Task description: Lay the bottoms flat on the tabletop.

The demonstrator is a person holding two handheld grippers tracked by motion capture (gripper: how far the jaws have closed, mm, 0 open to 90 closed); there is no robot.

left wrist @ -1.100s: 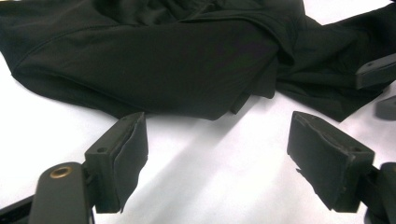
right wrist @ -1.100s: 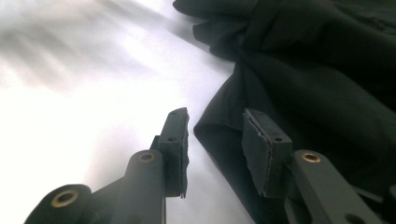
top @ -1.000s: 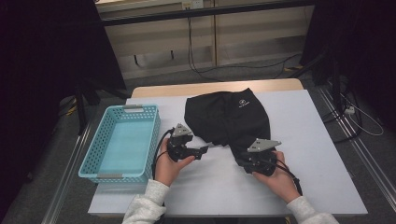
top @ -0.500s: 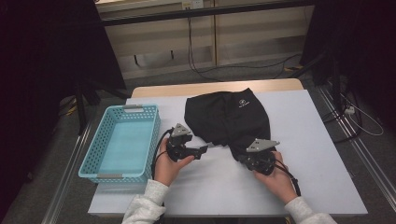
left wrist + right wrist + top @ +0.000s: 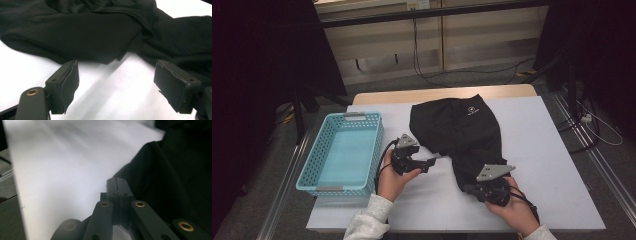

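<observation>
A black garment (image 5: 462,130) with a small white logo lies crumpled across the middle of the white table (image 5: 552,150). My left gripper (image 5: 431,162) rests just left of it, jaws open and pointing at its edge. In the left gripper view the garment (image 5: 87,32) lies a little beyond the empty gap of that gripper (image 5: 116,72). My right gripper (image 5: 472,189) sits at the garment's near corner. In the right gripper view its jaws (image 5: 117,182) are pressed together at the hem of the garment (image 5: 180,182), which runs up to their tips.
A light blue plastic basket (image 5: 312,160) stands at the table's left side, nothing showing inside. Bare white tabletop lies to the right of the garment and along the near edge. Cables trail on the floor beyond the table.
My right hand has drawn back toward the near edge, and the garment's near corner has stretched along with it. The left hand has stayed put.
</observation>
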